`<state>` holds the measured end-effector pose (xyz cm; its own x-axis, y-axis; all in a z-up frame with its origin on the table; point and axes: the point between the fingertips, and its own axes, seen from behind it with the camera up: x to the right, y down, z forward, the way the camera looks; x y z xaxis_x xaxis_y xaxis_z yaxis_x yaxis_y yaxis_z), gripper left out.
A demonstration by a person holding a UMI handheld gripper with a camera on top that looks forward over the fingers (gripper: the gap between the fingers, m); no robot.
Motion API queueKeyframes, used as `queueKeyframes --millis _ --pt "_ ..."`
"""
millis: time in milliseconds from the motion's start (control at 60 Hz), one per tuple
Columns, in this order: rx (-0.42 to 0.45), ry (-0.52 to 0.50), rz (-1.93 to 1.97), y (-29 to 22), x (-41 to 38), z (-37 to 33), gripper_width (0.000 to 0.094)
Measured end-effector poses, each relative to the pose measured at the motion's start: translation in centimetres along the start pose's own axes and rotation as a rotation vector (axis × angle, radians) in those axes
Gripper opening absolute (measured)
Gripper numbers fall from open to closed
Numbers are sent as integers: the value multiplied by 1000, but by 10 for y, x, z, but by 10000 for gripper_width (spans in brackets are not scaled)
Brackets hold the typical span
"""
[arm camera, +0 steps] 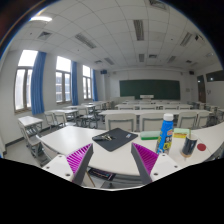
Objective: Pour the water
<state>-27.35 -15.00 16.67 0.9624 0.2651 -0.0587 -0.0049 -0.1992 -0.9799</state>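
My gripper (113,163) hangs above the near white desk (75,140), its two fingers with magenta pads (81,160) spread wide apart and nothing between them. To the right of the fingers and a little beyond them, a blue bottle with a light cap (165,133) stands upright on the desk. A green and yellow item (180,132) stands just behind it, and a dark object (190,147) lies beside it at the desk's right end. I cannot make out a cup or glass.
A dark mat with small items on it (115,138) lies on the desk just ahead of the fingers. Rows of white desks and chairs (130,118) fill the classroom, with a green chalkboard (149,89) on the far wall and windows with blue curtains (38,82) at left.
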Motion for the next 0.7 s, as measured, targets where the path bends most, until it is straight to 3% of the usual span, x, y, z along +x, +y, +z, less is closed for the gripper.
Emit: queueKeyframes --millis 367,617,700 --pt "67 210 9 -1 111 5 822" --pt "22 363 -28 23 228 107 823" --pt "-5 361 -29 37 249 145 823"
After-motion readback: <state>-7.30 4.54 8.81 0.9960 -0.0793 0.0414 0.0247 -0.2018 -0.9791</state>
